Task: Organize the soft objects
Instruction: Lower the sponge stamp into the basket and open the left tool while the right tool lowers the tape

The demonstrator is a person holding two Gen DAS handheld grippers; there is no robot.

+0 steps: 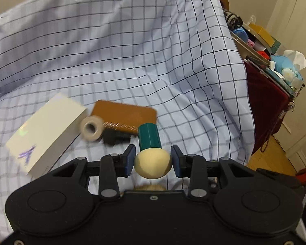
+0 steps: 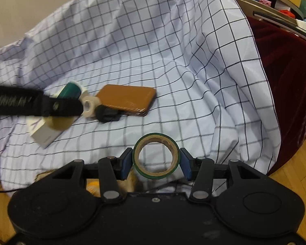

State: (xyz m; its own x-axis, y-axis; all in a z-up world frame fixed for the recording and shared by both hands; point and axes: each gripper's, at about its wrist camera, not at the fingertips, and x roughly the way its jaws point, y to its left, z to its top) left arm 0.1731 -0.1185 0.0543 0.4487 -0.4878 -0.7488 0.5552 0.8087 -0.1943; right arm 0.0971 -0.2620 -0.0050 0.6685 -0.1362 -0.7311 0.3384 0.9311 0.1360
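Observation:
In the left wrist view my left gripper (image 1: 153, 155) is shut on a mushroom-shaped object: its cream rounded head (image 1: 153, 166) sits between the blue pads and its dark green cylinder (image 1: 149, 136) points forward. My right gripper (image 2: 156, 156) is shut on a green tape roll (image 2: 159, 175) with a brown cardboard core, held upright so its hole faces the camera. Both are held above a bed covered by a light blue checked sheet (image 1: 132, 51). The right wrist view shows the left gripper (image 2: 71, 104) as a blurred black shape at the left, with the green cylinder (image 2: 70, 90) above it.
On the sheet lie a white box (image 1: 47, 130), a small beige tape roll (image 1: 91, 128), a flat brown case (image 1: 124, 112) and a small black object (image 1: 114, 137). A cluttered shelf (image 1: 261, 47) over a dark red cloth (image 1: 265, 102) stands at the right, with wooden floor below it.

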